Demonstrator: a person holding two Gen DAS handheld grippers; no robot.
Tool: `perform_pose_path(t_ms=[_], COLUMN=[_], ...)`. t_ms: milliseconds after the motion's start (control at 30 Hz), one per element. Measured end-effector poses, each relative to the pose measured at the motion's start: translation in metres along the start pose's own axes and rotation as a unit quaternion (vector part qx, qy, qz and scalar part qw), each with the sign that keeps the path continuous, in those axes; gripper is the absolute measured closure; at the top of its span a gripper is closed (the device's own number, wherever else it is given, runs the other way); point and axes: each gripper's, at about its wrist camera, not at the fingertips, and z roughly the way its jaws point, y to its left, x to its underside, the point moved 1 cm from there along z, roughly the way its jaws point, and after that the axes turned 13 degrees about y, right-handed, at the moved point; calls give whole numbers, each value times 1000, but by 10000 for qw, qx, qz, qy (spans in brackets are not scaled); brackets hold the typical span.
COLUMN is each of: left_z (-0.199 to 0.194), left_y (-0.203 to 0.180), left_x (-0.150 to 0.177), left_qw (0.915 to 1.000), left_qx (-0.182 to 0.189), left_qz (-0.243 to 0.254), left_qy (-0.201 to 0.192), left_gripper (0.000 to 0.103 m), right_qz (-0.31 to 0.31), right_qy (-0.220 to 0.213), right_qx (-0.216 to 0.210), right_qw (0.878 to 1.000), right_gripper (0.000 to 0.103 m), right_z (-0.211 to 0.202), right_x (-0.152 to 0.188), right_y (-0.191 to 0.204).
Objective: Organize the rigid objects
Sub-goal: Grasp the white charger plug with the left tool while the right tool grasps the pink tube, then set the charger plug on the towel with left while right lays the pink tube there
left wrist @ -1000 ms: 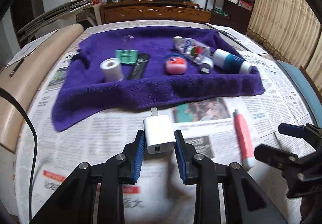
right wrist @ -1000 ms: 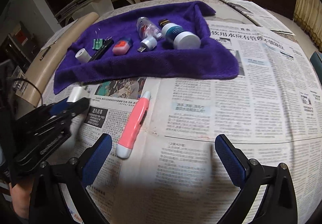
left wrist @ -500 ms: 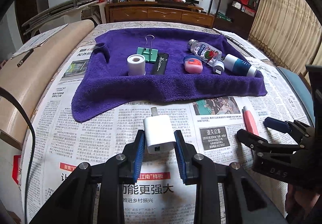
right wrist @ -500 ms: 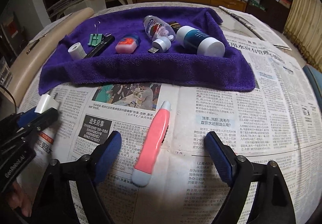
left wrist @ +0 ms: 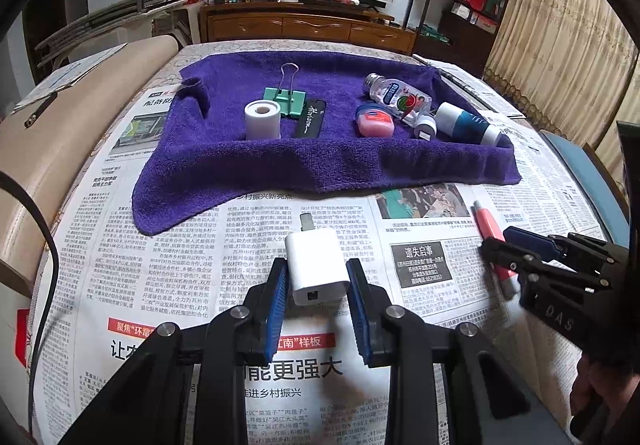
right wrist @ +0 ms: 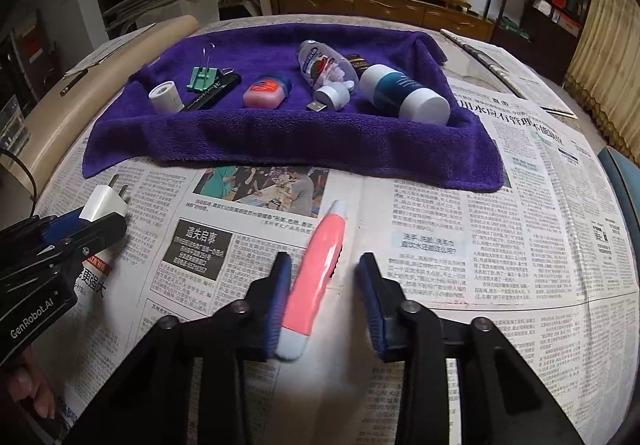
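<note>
Over the newspaper-covered tabletop (left wrist: 168, 285): two hand-held tongs work side by side.
Left tongs (left wrist: 317, 287): clamped on a white plug adapter (left wrist: 316, 267), both blue pads against its sides, metal prong pointing toward the towel.
Right tongs (right wrist: 323, 285): jaws closing around the pink pen-shaped tool (right wrist: 316, 277); its left pad touches the tool, a gap is visible on the right side.
Pink tool: lies on the newspaper, white tip toward the towel, just short of its near edge.
Purple towel (right wrist: 280, 141): carries a white roll (left wrist: 262, 119), green binder clip (left wrist: 285, 97), black flat piece (left wrist: 310, 117), pink jar (left wrist: 374, 121), clear bottle (left wrist: 396, 97), teal-and-white bottle (left wrist: 466, 123).
Open room: bare newspaper right of the pink tool and along the towel's front edge.
Writing: "Horizon" on the black piece; "GenRobot.AI" on the left tongs' body; Chinese headlines on the newspaper.
</note>
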Motion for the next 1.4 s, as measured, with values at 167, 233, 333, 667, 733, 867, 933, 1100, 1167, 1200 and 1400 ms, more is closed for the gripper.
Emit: perform_pose_path(t_ms=[167, 233, 333, 667, 733, 867, 933, 1100, 1167, 1200, 1400], left_z=[0, -1, -1, -4, -5, -10, -12, -19, -22, -23, -25], left_y=[1, 1, -1, -3, -3, -3, -3, -5, -5, -5, -5], left_x=[-1, 0, 0, 2, 2, 1, 0, -5, -7, -8, -15], left_qw=[10000, 10000, 10000, 9999, 9999, 9999, 9999, 9999, 9999, 9999, 9999], left_qx=[43, 48, 11, -70, -91, -100, -132, -129, -119, -97, -18], left_qz=[24, 35, 60, 73, 87, 52, 65, 86, 94, 102, 104], left_qy=[-10, -19, -13, 10, 33, 23, 8, -26, -59, -60, -89], left_gripper=[75, 75, 75, 75, 75, 75, 75, 75, 75, 75, 75], right_qz=[-107, -197, -224, -289, -332, -303, -301, -329, -317, -325, -319], right_qy=[14, 4, 7, -6, -31, -21, -10, 16, 0, -6, -80], right_qx=[40, 49, -20, -122, -145, -288, -337, -431, -485, -484, -523], right_qw=[9999, 9998, 9997, 9995, 9993, 9991, 9990, 9985, 9983, 9983, 9981], right_gripper=[86, 87, 87, 87, 87, 87, 87, 87, 87, 87, 87], right_z=[-1, 0, 0, 0, -1, -1, -2, -3, -5, -6, -14], right_x=[1, 1, 0, 0, 1, 2, 3, 4, 4, 3, 1], right_y=[1, 3, 1, -1, -1, -5, -6, -8, -8, -9, -13])
